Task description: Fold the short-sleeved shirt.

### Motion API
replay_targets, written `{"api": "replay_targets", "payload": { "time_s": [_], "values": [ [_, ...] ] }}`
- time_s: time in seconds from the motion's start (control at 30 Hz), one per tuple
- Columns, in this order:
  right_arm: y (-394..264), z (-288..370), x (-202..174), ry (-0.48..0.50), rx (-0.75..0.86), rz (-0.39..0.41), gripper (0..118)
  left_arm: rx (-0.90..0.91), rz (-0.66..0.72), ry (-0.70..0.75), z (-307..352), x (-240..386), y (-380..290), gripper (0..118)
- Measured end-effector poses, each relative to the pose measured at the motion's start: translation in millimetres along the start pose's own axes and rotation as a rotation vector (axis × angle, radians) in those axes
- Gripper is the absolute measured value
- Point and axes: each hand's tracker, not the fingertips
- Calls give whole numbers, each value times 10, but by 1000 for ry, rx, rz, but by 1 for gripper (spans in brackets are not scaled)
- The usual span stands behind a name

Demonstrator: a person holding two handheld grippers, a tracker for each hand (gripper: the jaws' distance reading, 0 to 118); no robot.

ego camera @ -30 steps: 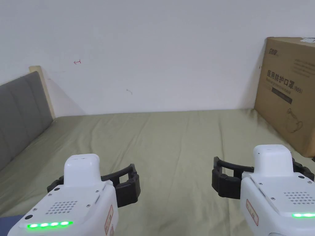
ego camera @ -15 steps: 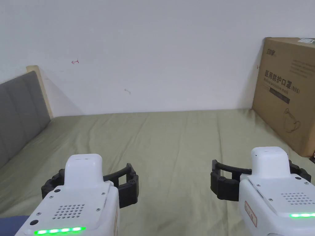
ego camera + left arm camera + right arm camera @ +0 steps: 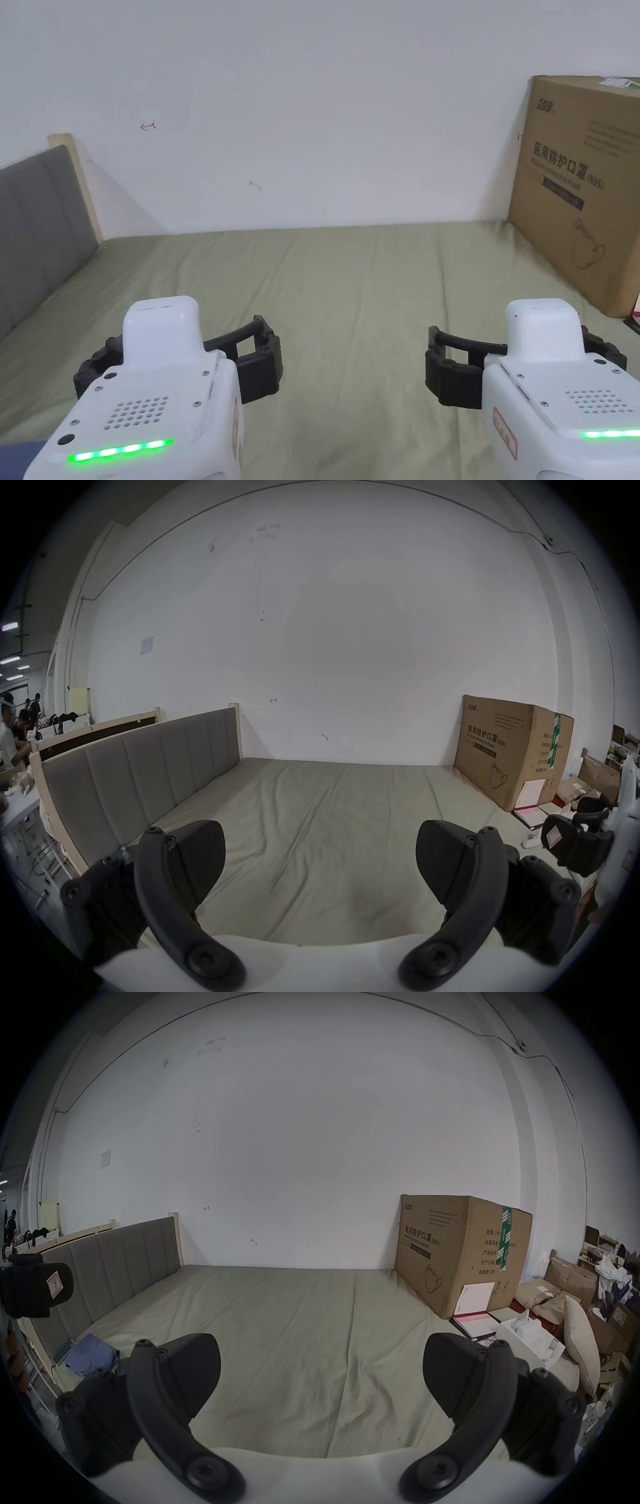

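Note:
A crumpled blue garment (image 3: 90,1357) lies at the bed's near left corner by the headboard; a strip of the same blue (image 3: 15,453) shows at the bottom left of the head view. My left gripper (image 3: 178,369) hovers open over the near part of the olive sheet (image 3: 350,294), its jaws wide apart with nothing between them (image 3: 320,854). My right gripper (image 3: 528,362) is level with it to the right, also open and holding nothing (image 3: 322,1366). The garment is left of and below both grippers, and neither touches it.
A large cardboard box (image 3: 581,187) stands at the bed's far right against the white wall. The grey padded headboard (image 3: 37,231) runs along the left side. A pillow (image 3: 581,1342), a white box and books crowd the right edge. People stand far off (image 3: 10,729).
The head camera has turned a little to the right, so the box sits further left in the picture. My left gripper has risen slightly. Both grippers stay open.

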Motion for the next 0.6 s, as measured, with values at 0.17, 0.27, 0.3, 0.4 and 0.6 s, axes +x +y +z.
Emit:
{"api": "replay_targets", "payload": {
  "time_s": [0.17, 0.27, 0.3, 0.4, 0.6],
  "values": [
    [0, -1, 3, 1, 0, 1, 116, -24, 9, -25, -23, -41, 14, 113],
    [-6, -1, 0, 3, 0, 3, 116, -21, -9, -33, -14, -43, -12, 114],
    [-9, 0, -1, 1, 1, 3, 116, -16, -18, -37, -8, -42, -17, 114],
    [-16, -7, -4, 3, -5, 1, 116, -1, -25, -48, -1, -38, -29, 114],
    [-25, -3, -4, 3, -1, 4, 116, 14, -26, -55, -4, -38, -38, 114]
  ]
}}
